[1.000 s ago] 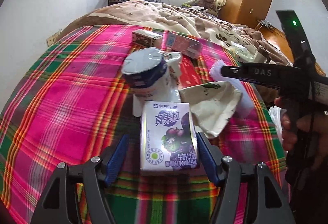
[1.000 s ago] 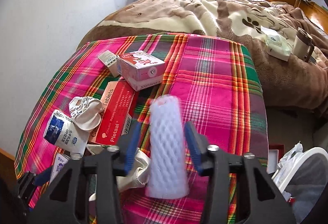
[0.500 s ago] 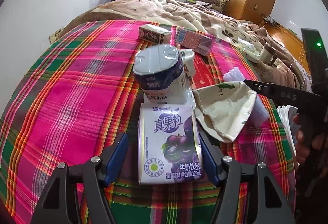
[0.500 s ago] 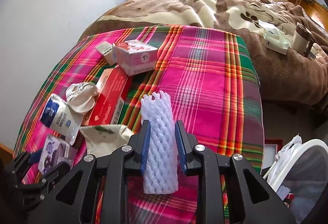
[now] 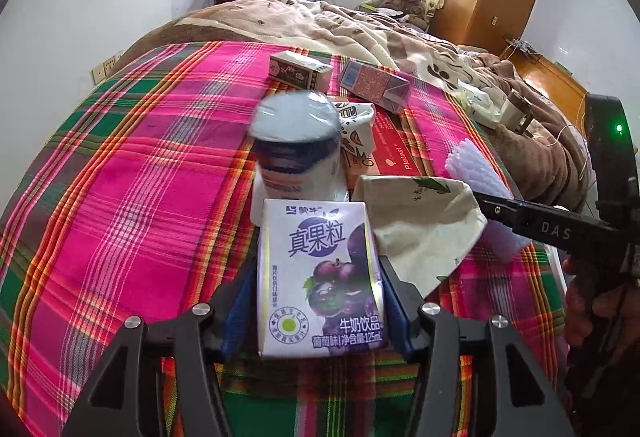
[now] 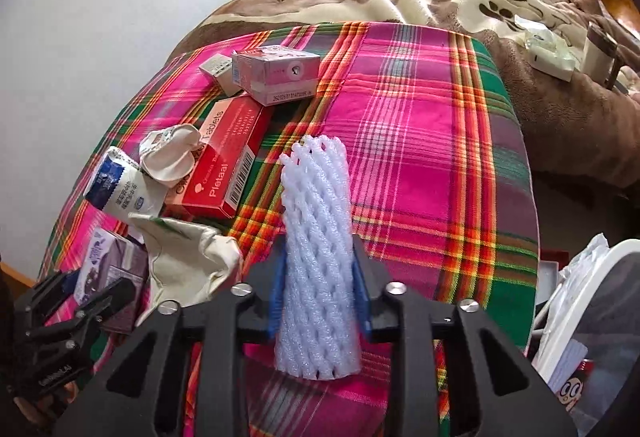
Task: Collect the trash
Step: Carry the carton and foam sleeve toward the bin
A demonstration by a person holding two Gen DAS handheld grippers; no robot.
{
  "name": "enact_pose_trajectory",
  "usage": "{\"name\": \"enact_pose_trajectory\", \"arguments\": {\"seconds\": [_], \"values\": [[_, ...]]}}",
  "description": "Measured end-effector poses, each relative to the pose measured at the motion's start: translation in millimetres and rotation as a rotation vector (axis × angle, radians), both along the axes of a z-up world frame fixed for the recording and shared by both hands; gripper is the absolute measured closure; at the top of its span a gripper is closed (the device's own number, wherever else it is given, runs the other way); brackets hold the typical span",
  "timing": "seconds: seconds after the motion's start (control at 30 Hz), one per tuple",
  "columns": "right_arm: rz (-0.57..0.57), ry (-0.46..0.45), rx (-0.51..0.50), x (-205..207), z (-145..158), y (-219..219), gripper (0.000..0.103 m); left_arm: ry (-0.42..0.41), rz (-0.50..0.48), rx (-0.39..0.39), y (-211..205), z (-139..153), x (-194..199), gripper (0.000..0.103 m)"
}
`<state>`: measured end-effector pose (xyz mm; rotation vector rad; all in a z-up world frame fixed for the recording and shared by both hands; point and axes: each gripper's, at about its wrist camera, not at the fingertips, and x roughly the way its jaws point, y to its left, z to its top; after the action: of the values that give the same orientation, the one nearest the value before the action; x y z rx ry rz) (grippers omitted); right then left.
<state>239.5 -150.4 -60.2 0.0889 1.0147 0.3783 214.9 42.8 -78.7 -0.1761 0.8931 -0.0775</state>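
At the right edge of the right wrist view a white bin with a plastic liner is cut off by the frame; inside it only a scrap of printed packaging shows, the rest hidden; in the centre of that view the right gripper points down at the plaid cloth, its jaws closing and its blue pads pressed on both flanks of a white foam fruit net, which stands upright between them and is squeezed narrow at the waist.

In the lower centre of the left wrist view the left gripper tilts down over the same cloth; its jaws are closing and both pads touch the sides of a purple grape milk carton, which stands upright on the cloth; just behind it a blue-and-white yogurt cup is blurred, its label unreadable; a crumpled cream paper cup lies on its side to the right of the carton, mouth toward the camera, its inside hard to make out.

Higher in that frame a red Pletaal tablet box lies flat, partly under another crushed paper cup; two small cartons lie beyond it; at the right edge a person's hand grips the other gripper's black handle, mostly cut off by the frame.
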Motion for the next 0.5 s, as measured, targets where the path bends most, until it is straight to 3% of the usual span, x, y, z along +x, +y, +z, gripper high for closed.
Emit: {"name": "enact_pose_trajectory", "arguments": {"seconds": [0.5], "values": [[-0.057,-0.13,0.023,-44,41,-16,0.078,-0.091,-0.03,-0.008,-8,38,-30,0.046]]}}
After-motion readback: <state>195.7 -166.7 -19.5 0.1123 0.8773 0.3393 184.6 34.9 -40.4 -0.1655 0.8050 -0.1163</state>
